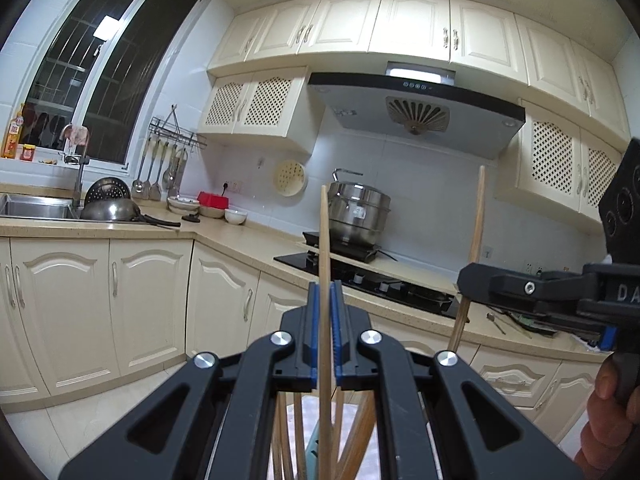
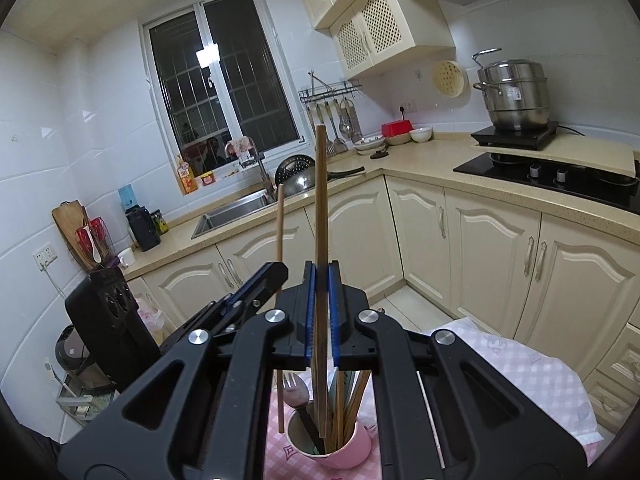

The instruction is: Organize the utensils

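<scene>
My left gripper is shut on a pale wooden chopstick that stands upright between its blue pads. In the right wrist view, my right gripper is shut on a darker, upright chopstick. Its lower end reaches down among several chopsticks in a pink cup. The cup also holds a fork and a spoon. The left gripper sits just left of the right one, and its pale chopstick hangs outside the cup's rim. Seen from the left wrist view, the right gripper holds its chopstick.
The cup stands on a pink checked cloth. An L-shaped counter carries a sink, a black hob and a steel steamer pot. A red utensil holder stands at far left. A hand grips the right tool.
</scene>
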`<state>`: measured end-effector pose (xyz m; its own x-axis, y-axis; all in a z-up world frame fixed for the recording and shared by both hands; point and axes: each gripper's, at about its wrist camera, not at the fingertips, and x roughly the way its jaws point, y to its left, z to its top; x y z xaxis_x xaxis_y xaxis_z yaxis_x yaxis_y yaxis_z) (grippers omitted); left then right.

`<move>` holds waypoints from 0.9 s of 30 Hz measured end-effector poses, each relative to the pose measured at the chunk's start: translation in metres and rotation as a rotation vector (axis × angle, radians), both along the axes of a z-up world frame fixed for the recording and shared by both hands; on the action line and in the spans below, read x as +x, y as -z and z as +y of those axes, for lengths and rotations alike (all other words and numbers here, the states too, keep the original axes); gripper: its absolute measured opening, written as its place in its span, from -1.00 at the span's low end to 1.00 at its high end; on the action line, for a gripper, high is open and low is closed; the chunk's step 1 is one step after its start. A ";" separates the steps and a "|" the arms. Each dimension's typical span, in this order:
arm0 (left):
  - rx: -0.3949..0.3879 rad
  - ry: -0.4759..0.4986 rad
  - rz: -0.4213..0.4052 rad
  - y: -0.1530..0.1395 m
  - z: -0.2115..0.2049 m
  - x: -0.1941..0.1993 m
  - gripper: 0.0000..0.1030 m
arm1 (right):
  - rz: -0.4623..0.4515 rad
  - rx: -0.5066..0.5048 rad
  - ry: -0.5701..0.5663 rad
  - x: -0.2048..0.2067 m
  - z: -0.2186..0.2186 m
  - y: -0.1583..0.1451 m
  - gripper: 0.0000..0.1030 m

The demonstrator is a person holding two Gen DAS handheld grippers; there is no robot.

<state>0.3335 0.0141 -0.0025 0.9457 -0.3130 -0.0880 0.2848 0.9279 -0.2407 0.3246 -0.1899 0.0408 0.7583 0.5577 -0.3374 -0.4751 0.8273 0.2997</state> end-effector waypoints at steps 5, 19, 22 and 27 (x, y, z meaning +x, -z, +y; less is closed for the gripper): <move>0.009 0.004 0.031 0.019 -0.001 0.005 -0.90 | 0.029 -0.015 -0.002 0.007 0.004 0.012 -0.87; 0.083 -0.043 0.127 0.023 0.017 -0.041 0.80 | 0.110 0.057 0.079 -0.005 -0.021 0.034 0.84; 0.135 -0.073 0.155 0.016 0.014 -0.053 0.89 | 0.129 0.055 0.103 -0.009 -0.026 0.037 0.88; 0.196 -0.109 0.178 0.008 0.010 -0.076 0.91 | 0.149 0.048 0.143 -0.024 -0.036 0.042 0.88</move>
